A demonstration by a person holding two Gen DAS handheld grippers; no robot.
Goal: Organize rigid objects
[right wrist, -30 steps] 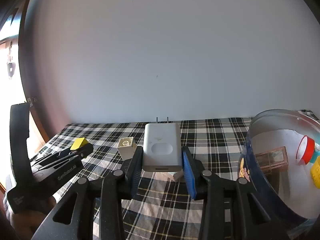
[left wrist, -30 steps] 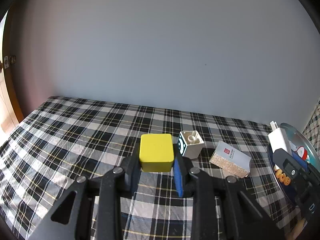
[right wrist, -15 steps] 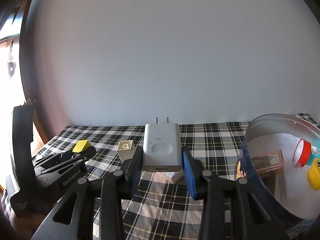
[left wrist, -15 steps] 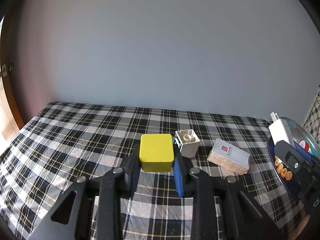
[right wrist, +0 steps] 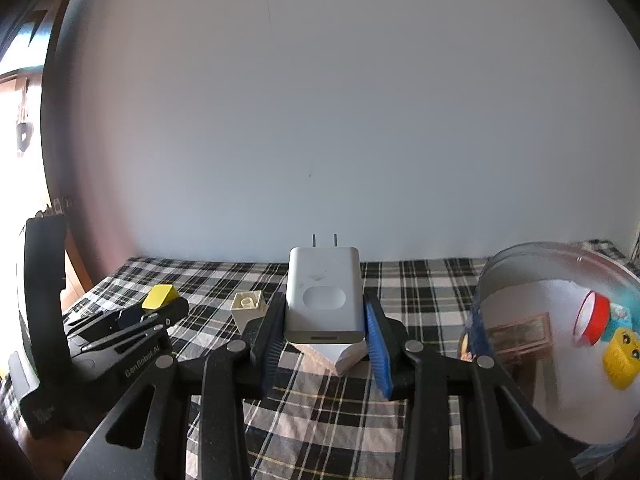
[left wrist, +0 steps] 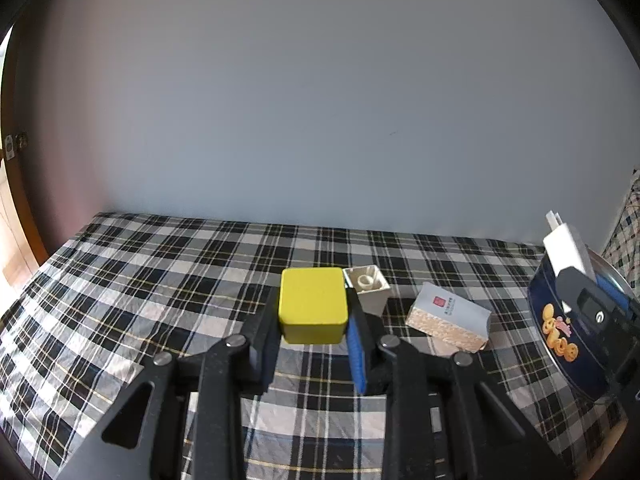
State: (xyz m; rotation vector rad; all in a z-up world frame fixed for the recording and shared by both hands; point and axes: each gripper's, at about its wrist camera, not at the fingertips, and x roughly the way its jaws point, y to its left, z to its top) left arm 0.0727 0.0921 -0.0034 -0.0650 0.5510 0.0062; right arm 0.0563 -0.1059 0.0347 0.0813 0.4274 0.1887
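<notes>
Both loads held, the tin lies off to my right

My right gripper [right wrist: 324, 320] pinches the white charger [right wrist: 323, 294] flat, prongs pointing away from me, and the round tin [right wrist: 560, 344] stands just beside it on its right, mouth tipped my way. My left gripper [left wrist: 312, 320] clamps the yellow block [left wrist: 313, 305] well left of that tin [left wrist: 560, 320], so the right hand is nearer. The tin's rim looks close, though the lens distorts it.

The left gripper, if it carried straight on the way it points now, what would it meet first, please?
Most likely the plaid cloth just past the yellow block that the left gripper holds; the cream brick sits slightly right of that line, though depth is unclear.
</notes>
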